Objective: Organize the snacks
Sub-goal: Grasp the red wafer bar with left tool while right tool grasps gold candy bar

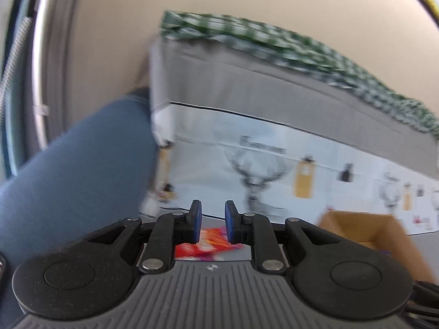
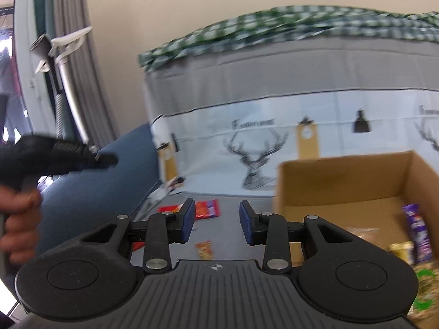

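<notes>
Left gripper (image 1: pixel 213 220): nearest the lens, blue pads (image 1: pixel 196 220) parted by a narrow gap, nothing between them; blurred view.

Red-orange snack packet (image 1: pixel 210 242): flat on the grey tabletop (image 1: pixel 219 220), directly below and just ahead of the left pads, partly hidden by the gripper body; long axis looks crosswise to the fingers, though blur leaves that uncertain.

Right gripper (image 2: pixel 217 223): spread wider than the left, empty, held above the tabletop.

Loose snacks, right view: same red-orange snack packet (image 2: pixel 207 209) ahead and slightly left of centre, with a red wrapper (image 2: pixel 170 209) beside it at the left finger; small orange sachet (image 2: pixel 204 249) close in, between the fingers' bases.

Cardboard box (image 2: pixel 343 181): open top, right of the right gripper, already holding a purple bar (image 2: pixel 417 233), a gold packet (image 2: pixel 402 250) and a green-printed bag (image 2: pixel 424 290).

Left hand (image 2: pixel 19 219): seen from the right view, wrapped round the left gripper's handle, far left.

Backdrop: stag-print cloth (image 2: pixel 255 161) draped behind the table, green gingham fabric (image 2: pixel 274 24) on top.

Key relation: packet lies nearest the left gripper, box well off to the right; likely next a short drop and pinch by the left, then a carry rightward across to the box.
</notes>
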`<action>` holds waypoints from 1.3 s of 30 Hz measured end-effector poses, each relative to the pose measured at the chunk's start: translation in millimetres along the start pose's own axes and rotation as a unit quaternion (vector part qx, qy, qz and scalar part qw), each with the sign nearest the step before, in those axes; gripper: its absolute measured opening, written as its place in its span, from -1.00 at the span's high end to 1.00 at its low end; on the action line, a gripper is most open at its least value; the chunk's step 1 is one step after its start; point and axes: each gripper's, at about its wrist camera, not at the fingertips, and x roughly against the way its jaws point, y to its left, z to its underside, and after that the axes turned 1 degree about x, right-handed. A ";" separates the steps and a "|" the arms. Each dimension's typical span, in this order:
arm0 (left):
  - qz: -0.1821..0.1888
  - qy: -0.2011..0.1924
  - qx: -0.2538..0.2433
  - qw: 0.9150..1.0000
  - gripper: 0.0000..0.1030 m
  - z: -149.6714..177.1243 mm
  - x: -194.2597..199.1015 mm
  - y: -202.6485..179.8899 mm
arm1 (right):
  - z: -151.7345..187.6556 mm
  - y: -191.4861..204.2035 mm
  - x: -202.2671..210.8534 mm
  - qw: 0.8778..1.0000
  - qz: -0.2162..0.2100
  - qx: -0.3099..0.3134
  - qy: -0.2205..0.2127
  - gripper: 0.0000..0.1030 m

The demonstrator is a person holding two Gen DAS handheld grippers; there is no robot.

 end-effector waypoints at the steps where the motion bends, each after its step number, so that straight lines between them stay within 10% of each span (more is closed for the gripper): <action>1: -0.010 -0.002 -0.004 1.000 0.61 9.5 -4.6 5.6 | 2.4 6.6 -5.4 1.000 -0.006 0.002 0.006 0.27; 5: -0.075 0.098 -0.008 0.992 0.62 47.7 -43.6 26.4 | 12.2 27.1 -25.0 0.999 -0.023 0.015 0.024 0.27; 11: -0.080 0.109 -0.037 0.990 0.58 50.3 -70.8 22.7 | 33.8 41.6 -64.8 0.998 -0.012 0.024 0.059 0.27; 14: -0.081 0.098 -0.073 0.989 0.13 56.8 -75.9 15.2 | 48.4 44.9 -87.1 0.997 -0.005 0.028 0.069 0.25; 26: -0.086 0.084 -0.212 0.970 -0.57 106.1 -108.3 -10.5 | 79.1 36.8 -163.2 0.992 0.053 0.031 0.112 -0.04; 33: -0.107 0.117 -0.211 0.965 -0.56 119.5 -135.6 -3.5 | 84.8 30.0 -182.1 0.989 0.044 0.026 0.138 -0.04; 35: -0.097 0.127 -0.180 0.971 -0.24 115.8 -136.6 3.3 | 87.1 32.2 -185.6 0.988 0.042 0.037 0.145 0.00; 39: -0.086 0.152 -0.104 0.979 0.08 105.7 -135.8 22.4 | 89.6 31.9 -185.8 0.987 0.034 0.041 0.150 0.52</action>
